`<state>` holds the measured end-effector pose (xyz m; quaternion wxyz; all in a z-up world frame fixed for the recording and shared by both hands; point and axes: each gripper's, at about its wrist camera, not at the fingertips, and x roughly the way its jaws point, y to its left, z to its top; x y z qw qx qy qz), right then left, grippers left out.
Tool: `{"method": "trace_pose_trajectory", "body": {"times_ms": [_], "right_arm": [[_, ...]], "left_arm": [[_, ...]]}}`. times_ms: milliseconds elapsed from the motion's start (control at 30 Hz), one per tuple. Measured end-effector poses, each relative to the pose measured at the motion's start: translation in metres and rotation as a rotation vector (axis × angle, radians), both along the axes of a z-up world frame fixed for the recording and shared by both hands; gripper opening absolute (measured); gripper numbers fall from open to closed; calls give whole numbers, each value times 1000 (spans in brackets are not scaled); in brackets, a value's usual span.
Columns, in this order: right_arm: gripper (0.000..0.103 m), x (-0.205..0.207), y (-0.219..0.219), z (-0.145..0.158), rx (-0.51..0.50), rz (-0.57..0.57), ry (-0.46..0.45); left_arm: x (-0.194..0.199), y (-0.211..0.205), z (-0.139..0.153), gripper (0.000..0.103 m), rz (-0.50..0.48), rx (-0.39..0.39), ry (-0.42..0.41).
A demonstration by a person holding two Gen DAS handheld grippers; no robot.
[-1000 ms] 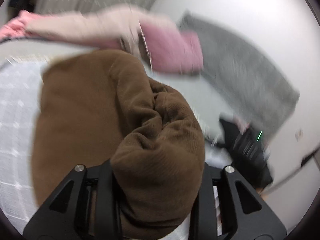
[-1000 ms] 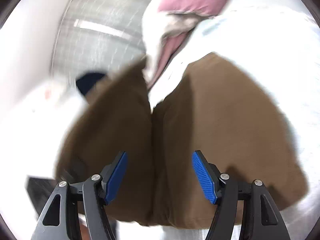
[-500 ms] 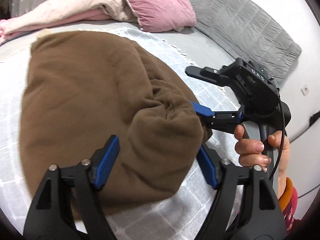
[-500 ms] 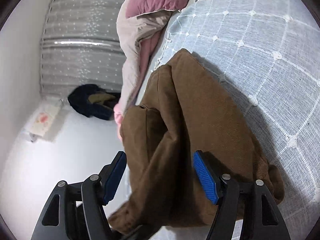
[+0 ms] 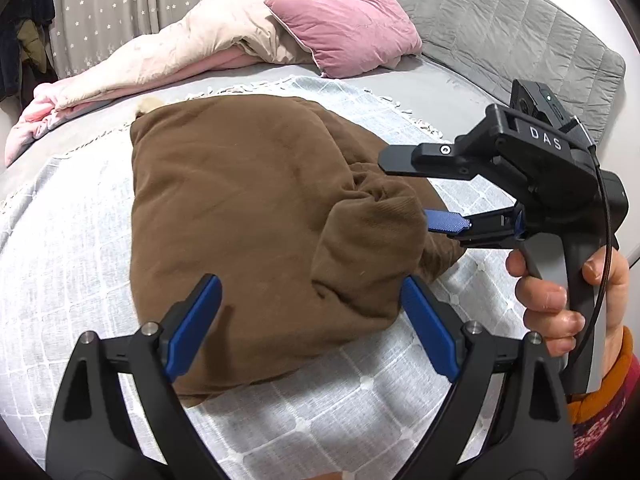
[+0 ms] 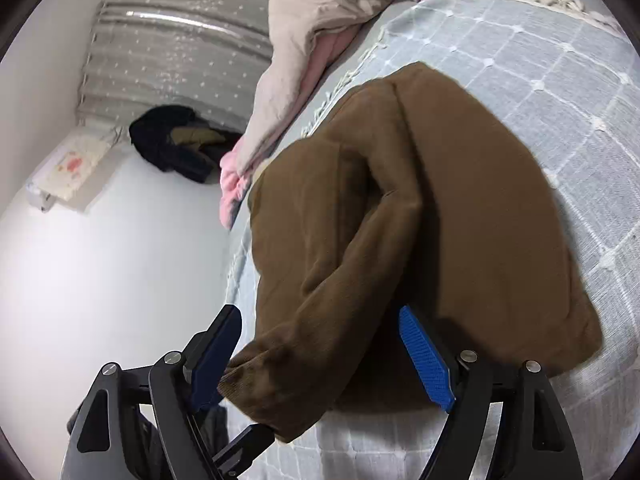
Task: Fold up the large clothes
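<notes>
- The brown fleece garment, soft and thick, lies folded into a rough rectangle on the pale grey checked throw spread over the bed, filling the middle of the left wrist view; a bunched sleeve or cuff humps up at its 3 o'clock edge.
- The left gripper, black with blue pads, sits at 6 o'clock of the garment with its jaws opening; the near fold lies between the pads, but they do not press on it, so the cloth is let go.
- The right gripper has its jaws opening too; the ribbed cuff passes between the pads and appears to brush the left one, yet it is not clamped.
- In the left wrist view the right gripper comes in from 3 o'clock, carried by the person's hand in an orange cuff.
- Risk: the bulging sleeve may spring back and undo the fold, as nothing pins it.
- Risk: the cuff could snag on a pad as the right gripper pulls away and drag the layer askew.
- The right gripper's body reads "DAS"; no other writing is legible.
- At 12 o'clock lie a pink velvet cushion and a cream-and-pink quilt.
</notes>
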<state>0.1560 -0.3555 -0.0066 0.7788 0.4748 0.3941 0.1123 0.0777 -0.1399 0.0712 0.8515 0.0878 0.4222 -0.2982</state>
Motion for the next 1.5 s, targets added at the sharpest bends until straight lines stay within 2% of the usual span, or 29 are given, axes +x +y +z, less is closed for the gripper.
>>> {"method": "trace_pose_trajectory", "body": {"times_ms": [133, 233, 333, 400, 500, 567, 667, 700, 767, 800, 900, 933, 967, 1000, 1033, 1067, 1100, 1133, 1167, 1200, 1233, 1267, 1300, 1400, 1500], "right_arm": [[82, 3, 5, 4, -14, 7, -2], [82, 2, 4, 8, -10, -2, -2], [82, 1, 7, 14, -35, 16, 9], [82, -2, 11, 20, -78, 36, 17], [82, 3, 27, 29, -153, 57, 39], [84, 12, 38, 28, -196, 76, 67], [83, 31, 61, 18, -312, 108, 127], [72, 37, 70, 15, -365, 128, 130], [41, 40, 78, 19, -465, 130, 121], [33, 34, 75, 28, -448, 123, 68], [27, 6, 51, 54, -350, 105, -100], [27, -2, 46, 55, -382, 103, -108], [27, -10, 39, 44, -454, 108, -77], [26, -10, 33, 29, -483, 117, -26], [27, -9, 23, 3, -479, 134, 58], [29, -8, 9, -30, -411, 152, 156], [32, -10, 1, -44, -354, 154, 177], [33, -16, -8, -47, -302, 148, 160], [40, -19, -14, -45, -270, 140, 137], [53, -24, -23, -37, -240, 128, 114], [60, -24, -30, -30, -240, 122, 102], [72, -24, -35, -24, -245, 118, 92], [80, -21, -41, -17, -249, 116, 73], [82, 4, -58, -6, -218, 136, 43], [82, 43, -68, -11, -243, 155, 77]], "left_arm": [[0, 19, 3, 91, 22, -41, 6], [1, 44, -2, 91, 50, -105, 38], [7, 69, -12, 91, 93, -116, 59], [12, 84, -19, 91, 124, -115, 61], [20, 108, -31, 91, 171, -158, 73], [28, 119, -39, 91, 198, -196, 99], [39, 131, -49, 91, 234, -242, 138], [41, 134, -51, 91, 245, -259, 145], [43, 139, -54, 91, 261, -287, 154], [44, 141, -55, 91, 264, -301, 159], [44, 140, -57, 91, 260, -308, 161], [43, 137, -59, 91, 252, -302, 160], [43, 137, -61, 91, 246, -297, 161], [43, 132, -64, 91, 236, -292, 164], [43, 128, -70, 91, 227, -287, 176], [42, 126, -74, 91, 225, -281, 194], [42, 125, -77, 91, 223, -286, 205], [42, 126, -77, 91, 227, -301, 207], [44, 129, -76, 91, 235, -309, 205], [46, 130, -74, 91, 239, -309, 202], [50, 133, -72, 91, 245, -308, 198], [52, 133, -70, 91, 249, -311, 197], [54, 134, -68, 91, 250, -320, 198], [54, 133, -68, 91, 249, -334, 198], [52, 128, -70, 91, 235, -318, 194]]}}
